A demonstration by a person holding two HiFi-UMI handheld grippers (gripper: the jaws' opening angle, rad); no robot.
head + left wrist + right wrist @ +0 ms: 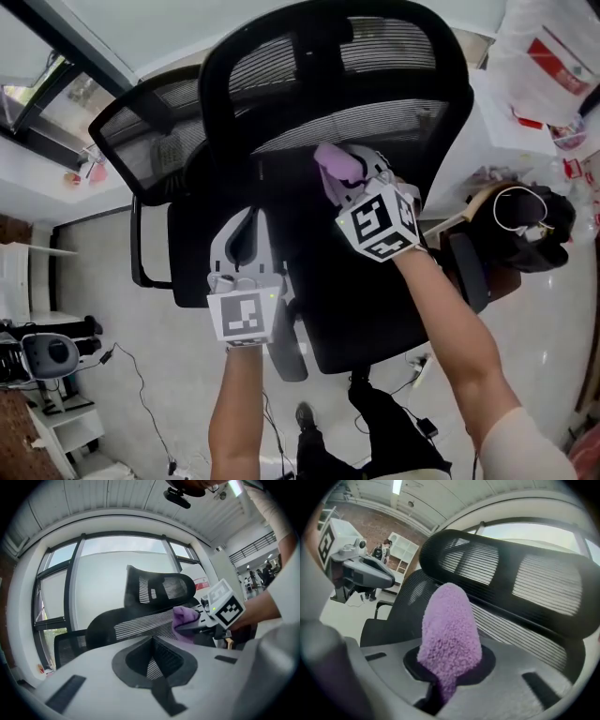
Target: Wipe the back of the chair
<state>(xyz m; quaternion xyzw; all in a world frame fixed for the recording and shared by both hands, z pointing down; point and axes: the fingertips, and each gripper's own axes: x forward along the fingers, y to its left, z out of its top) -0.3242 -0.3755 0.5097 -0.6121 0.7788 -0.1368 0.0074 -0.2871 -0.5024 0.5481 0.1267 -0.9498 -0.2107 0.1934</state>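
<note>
A black mesh office chair fills the head view, its back [375,120] and headrest [281,64] turned toward me. My right gripper [345,178] is shut on a fuzzy purple cloth [336,165], which rests against the top of the mesh back. The right gripper view shows the cloth [450,625] standing up out of the jaws before the ribbed back [525,632] and headrest [511,576]. My left gripper [244,225] hovers to the left over the lower back, shut with nothing in it. From the left gripper view, the cloth [185,617] touches the back [140,625].
A second black mesh chair [141,141] stands close at the left. At the right are a white plastic bag [544,66] and a dark bag with a white cord [527,225]. Cables [131,375] trail on the floor by a white shelf [47,412].
</note>
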